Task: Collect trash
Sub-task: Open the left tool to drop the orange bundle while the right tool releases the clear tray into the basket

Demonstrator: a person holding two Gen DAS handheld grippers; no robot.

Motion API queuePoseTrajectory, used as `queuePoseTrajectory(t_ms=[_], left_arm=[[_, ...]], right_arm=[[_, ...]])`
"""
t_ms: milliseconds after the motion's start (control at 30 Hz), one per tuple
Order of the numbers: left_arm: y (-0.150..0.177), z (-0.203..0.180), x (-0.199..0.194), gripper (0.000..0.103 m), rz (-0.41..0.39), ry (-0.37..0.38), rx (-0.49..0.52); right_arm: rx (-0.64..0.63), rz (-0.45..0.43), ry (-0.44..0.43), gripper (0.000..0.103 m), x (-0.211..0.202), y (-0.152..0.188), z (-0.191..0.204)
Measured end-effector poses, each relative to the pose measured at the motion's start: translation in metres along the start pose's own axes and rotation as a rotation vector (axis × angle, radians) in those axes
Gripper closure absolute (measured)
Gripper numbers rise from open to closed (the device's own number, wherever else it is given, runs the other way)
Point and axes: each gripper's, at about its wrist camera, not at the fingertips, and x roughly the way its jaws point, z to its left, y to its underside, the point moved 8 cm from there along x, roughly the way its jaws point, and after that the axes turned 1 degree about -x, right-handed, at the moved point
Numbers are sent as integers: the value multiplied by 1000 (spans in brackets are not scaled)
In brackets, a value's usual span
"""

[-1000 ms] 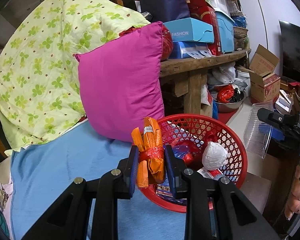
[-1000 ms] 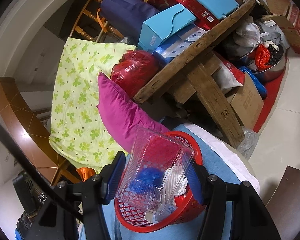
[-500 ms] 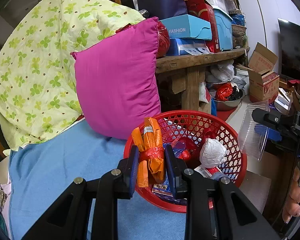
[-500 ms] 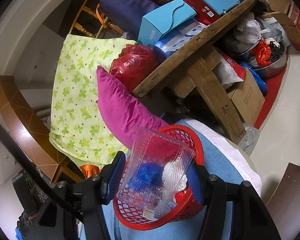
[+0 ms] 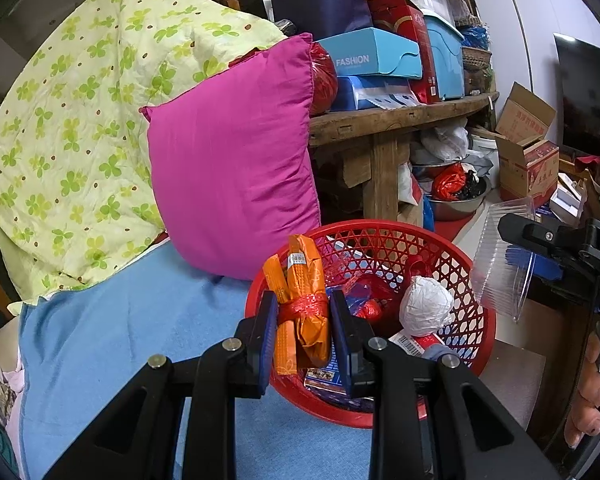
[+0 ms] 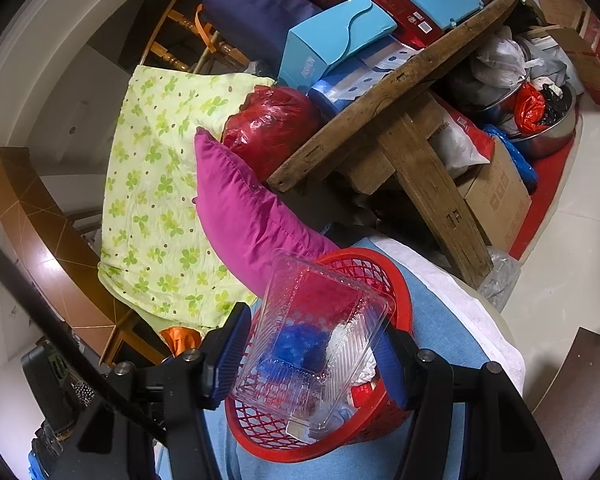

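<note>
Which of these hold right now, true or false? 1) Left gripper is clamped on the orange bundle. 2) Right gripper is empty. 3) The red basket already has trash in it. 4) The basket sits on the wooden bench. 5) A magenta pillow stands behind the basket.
1) True: the left gripper is shut on the orange bundle, over the near rim of the red basket.
2) False: the right gripper holds a clear plastic container above the basket.
3) True: a white crumpled wad and wrappers lie inside.
4) False: it rests on the blue cloth; the wooden bench is behind.
5) True: the magenta pillow.
</note>
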Motion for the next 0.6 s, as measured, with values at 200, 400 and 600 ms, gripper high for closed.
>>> queuePoseTrajectory(t_ms=[200,400,600], left_arm=[[0,-2,3,75,3,0,5],[2,-3,5,75,7,-1,6],[3,-3,8,75,13,5,3]], right_arm=[[-1,4,0,40,2,0,0],[-4,5,-1,40,4,0,0],[-3,11,2,40,7,1,-1]])
